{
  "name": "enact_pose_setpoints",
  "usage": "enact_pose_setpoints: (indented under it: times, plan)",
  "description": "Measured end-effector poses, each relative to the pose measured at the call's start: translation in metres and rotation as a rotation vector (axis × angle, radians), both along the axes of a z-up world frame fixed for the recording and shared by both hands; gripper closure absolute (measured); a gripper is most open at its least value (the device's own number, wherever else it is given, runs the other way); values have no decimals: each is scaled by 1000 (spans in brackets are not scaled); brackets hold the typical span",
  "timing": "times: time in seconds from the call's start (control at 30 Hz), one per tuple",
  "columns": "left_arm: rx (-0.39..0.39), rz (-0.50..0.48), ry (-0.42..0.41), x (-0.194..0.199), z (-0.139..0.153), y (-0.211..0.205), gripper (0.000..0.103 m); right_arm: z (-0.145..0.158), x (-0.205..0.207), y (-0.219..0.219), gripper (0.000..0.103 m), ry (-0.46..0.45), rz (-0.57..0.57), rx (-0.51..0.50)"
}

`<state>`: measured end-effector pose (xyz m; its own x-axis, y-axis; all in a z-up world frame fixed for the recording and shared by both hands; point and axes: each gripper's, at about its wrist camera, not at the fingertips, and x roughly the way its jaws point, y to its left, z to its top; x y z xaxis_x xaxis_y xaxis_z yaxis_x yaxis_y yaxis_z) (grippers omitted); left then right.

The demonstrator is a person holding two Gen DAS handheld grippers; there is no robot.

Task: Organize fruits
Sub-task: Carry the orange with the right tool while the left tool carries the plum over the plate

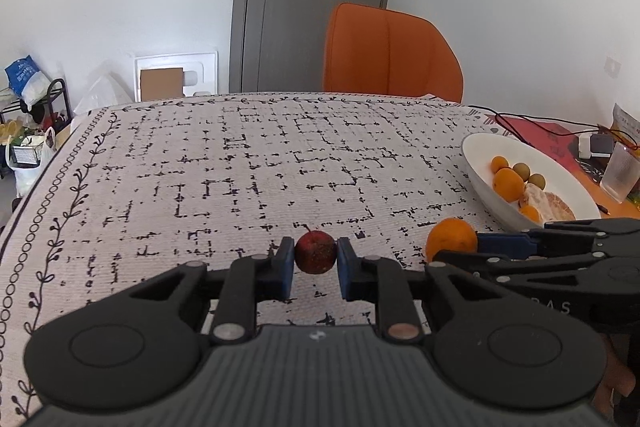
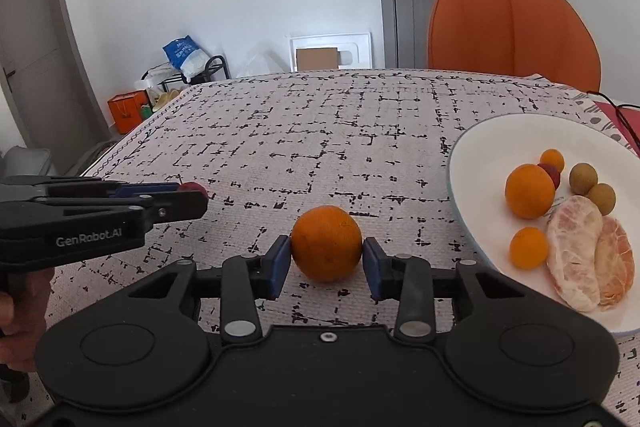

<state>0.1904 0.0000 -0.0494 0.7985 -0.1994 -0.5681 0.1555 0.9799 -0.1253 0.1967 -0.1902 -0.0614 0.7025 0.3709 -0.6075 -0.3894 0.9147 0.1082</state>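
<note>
My left gripper [image 1: 315, 255] is shut on a small dark red fruit [image 1: 315, 251] low over the patterned tablecloth. It shows from the side in the right wrist view [image 2: 191, 191] with the red fruit [image 2: 193, 186] at its tip. My right gripper [image 2: 326, 251] is shut on an orange [image 2: 326, 247] on the cloth, just left of the white bowl [image 2: 472, 163]. The orange [image 1: 451, 238] also shows in the left wrist view. The bowl [image 1: 480, 151] holds oranges, small green-brown fruits and peeled citrus pieces [image 2: 576, 251].
An orange chair [image 1: 390, 53] stands behind the table's far edge. Cables, a white adapter [image 1: 596, 146] and a clear glass [image 1: 621, 175] sit behind the bowl on the right. Bags and a rack stand on the floor at the left.
</note>
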Motion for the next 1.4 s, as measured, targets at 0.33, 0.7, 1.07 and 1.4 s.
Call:
enact_pose_setpoints:
  times: [0.33, 0.7, 1.07, 1.4]
  plan:
    - [3, -29, -42, -8, 15, -13, 82, 15, -11, -14, 67, -39, -22, 34]
    - [10, -99, -80, -7, 30, -48, 82, 33, -20, -46, 67, -93, -80, 50]
    - [27, -176, -99, 5, 39, -85, 82, 37, -23, -88, 67, -119, -166, 59]
    - [40, -237, -102, 18, 39, -120, 82, 35, -20, -126, 67, -129, -246, 61]
